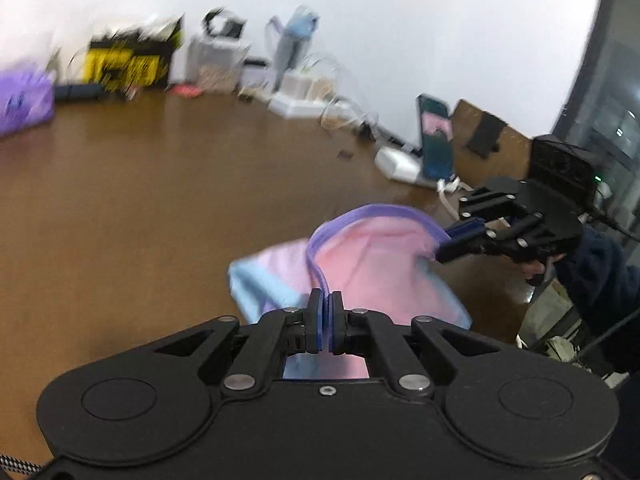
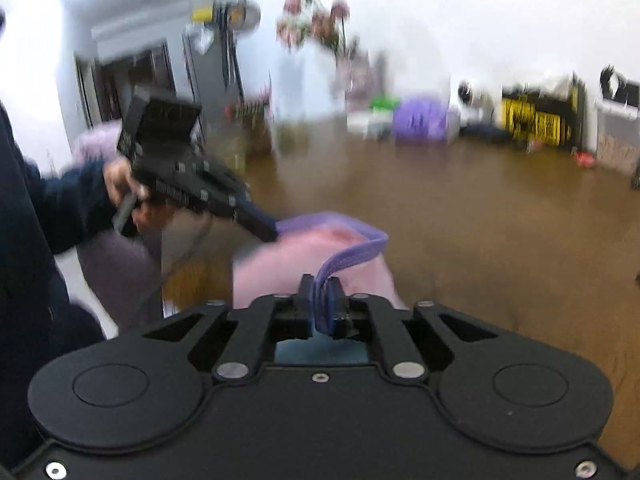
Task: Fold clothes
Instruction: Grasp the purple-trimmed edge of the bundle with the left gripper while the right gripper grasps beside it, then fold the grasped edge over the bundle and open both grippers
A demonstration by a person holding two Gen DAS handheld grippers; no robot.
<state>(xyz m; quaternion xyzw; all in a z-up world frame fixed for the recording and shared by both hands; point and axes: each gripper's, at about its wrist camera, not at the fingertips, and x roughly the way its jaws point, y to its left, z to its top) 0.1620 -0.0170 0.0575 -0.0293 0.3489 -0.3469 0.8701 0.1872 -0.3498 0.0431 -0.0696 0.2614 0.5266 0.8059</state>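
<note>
— Cloth (image 1: 372,256) up in the air, is it? I can't see from where you are.

— Yes, a small pink garment with a purple band (image 1: 320,264) along its edge, fading to pale blue at one corner. It hangs between the two tools, above the brown table (image 1: 160,184) rather than lying on it, as far as I can judge.

— And the tools?

— Left gripper (image 1: 326,320) is pinched narrow on the band, pads pressed together with the purple strip between them. Right gripper (image 2: 322,312) has the same band coming up out of its pads, so I'd say it is clamped on too. In the left view you can see the right one off to the side, biting the far end of that edge.

— Why hold it like that?

— My guess is they are stretching one edge between two points so the rest drapes and hangs straight before being laid down for a fold. The band makes a firm strip to grip; the pink part looks soft, thin and floppy, sagging in a pouch between the grips.

— Anything else about?

— Clutter along the wall: a yellow box (image 1: 128,64), a purple bag (image 1: 24,100), a phone (image 1: 436,136) propped upright. All blurred, well apart from the cloth.
</note>
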